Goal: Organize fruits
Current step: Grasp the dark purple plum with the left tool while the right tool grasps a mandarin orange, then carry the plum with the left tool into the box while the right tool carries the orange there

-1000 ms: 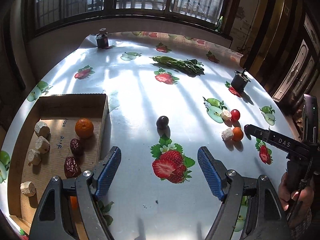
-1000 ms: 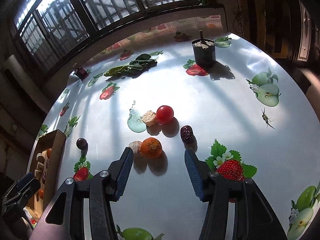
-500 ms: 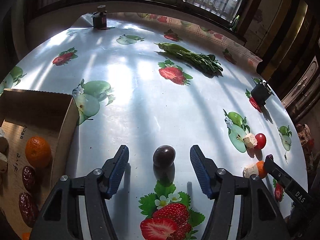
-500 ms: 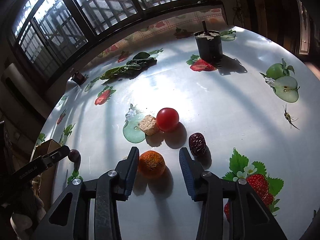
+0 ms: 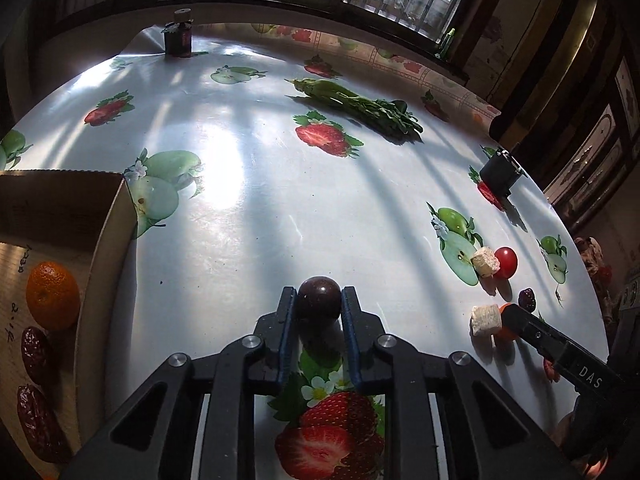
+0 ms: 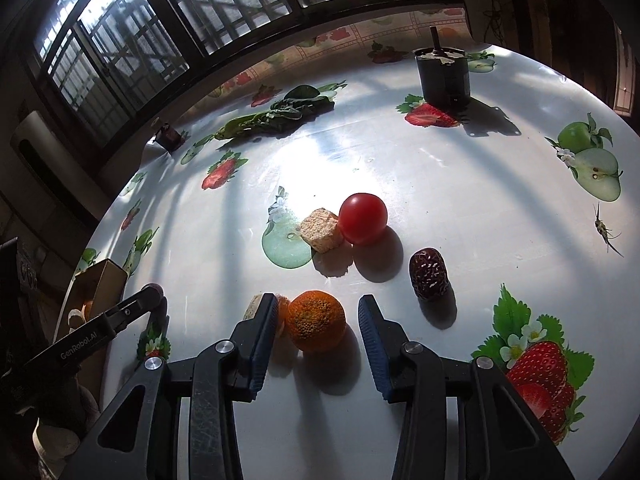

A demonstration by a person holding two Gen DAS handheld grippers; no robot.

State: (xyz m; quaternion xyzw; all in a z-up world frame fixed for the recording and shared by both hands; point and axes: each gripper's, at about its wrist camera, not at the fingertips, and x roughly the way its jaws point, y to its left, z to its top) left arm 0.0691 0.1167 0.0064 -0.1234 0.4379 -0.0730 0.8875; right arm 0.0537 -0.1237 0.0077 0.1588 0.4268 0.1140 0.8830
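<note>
My left gripper (image 5: 319, 304) is shut on a dark purple plum (image 5: 319, 299) that sits on the table. A cardboard box (image 5: 105, 248) at the left holds an orange (image 5: 52, 295) and red dates (image 5: 35, 349). My right gripper (image 6: 317, 310) is open with its fingers on either side of an orange mandarin (image 6: 316, 320), not touching it on the right. A beige chunk (image 6: 253, 307) lies just outside its left finger. A red tomato (image 6: 363, 218), another beige chunk (image 6: 322, 229) and a red date (image 6: 429, 274) lie beyond.
A bunch of greens (image 5: 360, 106) lies at the far side. A dark pot (image 6: 442, 78) stands at the back right and a small dark jar (image 5: 179, 38) at the far left. The table (image 5: 240, 208) has a glossy fruit-print cloth.
My left gripper moved forward and closed on the plum. My right gripper moved forward so the mandarin now lies between its fingers.
</note>
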